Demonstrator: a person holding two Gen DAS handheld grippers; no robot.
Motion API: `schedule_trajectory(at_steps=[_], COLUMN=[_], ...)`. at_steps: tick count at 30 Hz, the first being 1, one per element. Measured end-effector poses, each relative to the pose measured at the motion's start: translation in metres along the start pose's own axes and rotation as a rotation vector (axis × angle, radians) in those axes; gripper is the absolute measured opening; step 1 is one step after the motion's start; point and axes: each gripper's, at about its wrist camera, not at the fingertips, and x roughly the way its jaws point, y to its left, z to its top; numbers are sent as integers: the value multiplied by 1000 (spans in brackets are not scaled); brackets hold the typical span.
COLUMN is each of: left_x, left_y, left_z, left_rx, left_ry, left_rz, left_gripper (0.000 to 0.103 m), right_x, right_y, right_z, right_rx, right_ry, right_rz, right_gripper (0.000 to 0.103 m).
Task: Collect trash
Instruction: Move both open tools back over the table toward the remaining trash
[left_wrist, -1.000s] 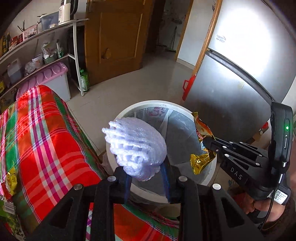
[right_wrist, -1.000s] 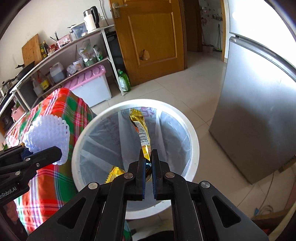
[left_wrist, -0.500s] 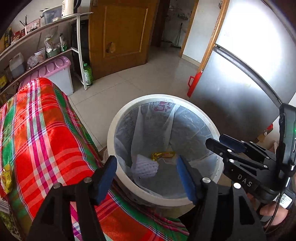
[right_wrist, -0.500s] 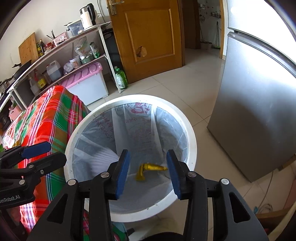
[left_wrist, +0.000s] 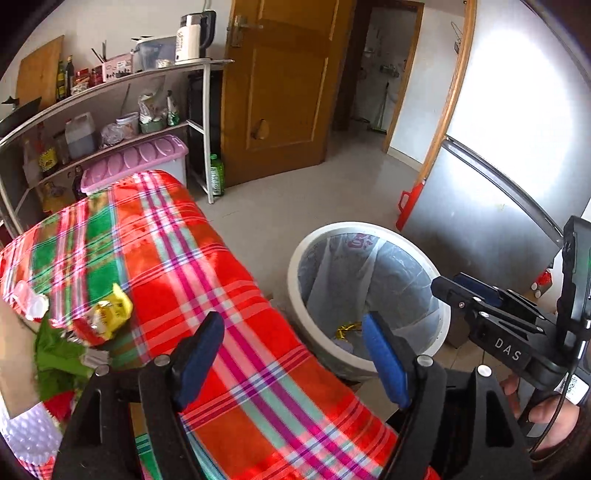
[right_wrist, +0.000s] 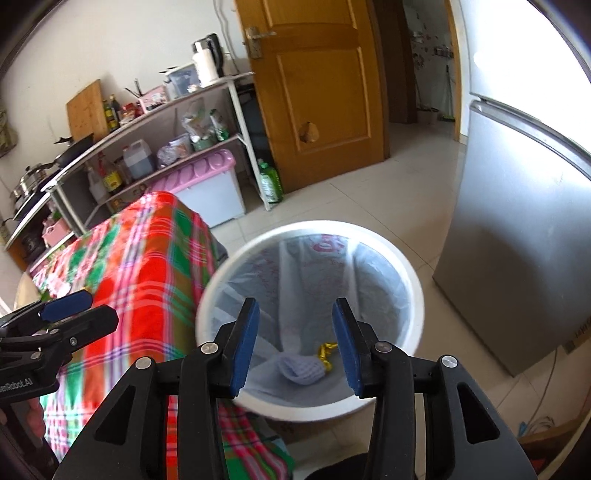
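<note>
Two pieces, foam net (right_wrist: 300, 367) and gold wrapper (right_wrist: 325, 353), lie in the bin (right_wrist: 416, 284). Left hand-held gripper (left_wrist: 291, 363) opening, empty; right hand-held gripper (right_wrist: 294, 347) agape, empty. Next: wrappers (left_wrist: 101, 319) at nine o'clock on counter (left_wrist: 207, 258).

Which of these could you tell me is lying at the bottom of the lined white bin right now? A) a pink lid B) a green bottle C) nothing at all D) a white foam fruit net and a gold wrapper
D: in the right wrist view, the foam net and the gold wrapper lie together on the bin liner's bottom.
</note>
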Motion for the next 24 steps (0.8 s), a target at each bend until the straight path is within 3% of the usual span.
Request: schedule_trajectory(at_steps=[3,7,15,18,21,24], left_x=[-21,-53,-109,-126,-137,-145], left_y=[22,53,131,157,180,203], left_z=[-9,-27,-74,-91,-109,-125], left_rx=[-36,-74,-218,-278,-317,-379], left_ry=[-26,-76,-113,-121,-123,-110], left_rz=[26,104,292,330,405,413], left_gripper=[80,82,84,86,89,89], right_x=[-8,-14,-11,-10,-8,-4], right_y=[23,53,135,165,195,223], right_z=[-1,-7,-21,-27,-34,-42], right_rx=[-29,-73,-178,-229,-289,-329], right_ry=[-13,-28,-13,-4,5,30], right_rz=[47,109,274,341,385,436], right_gripper=[42,42,43,43,46,53])
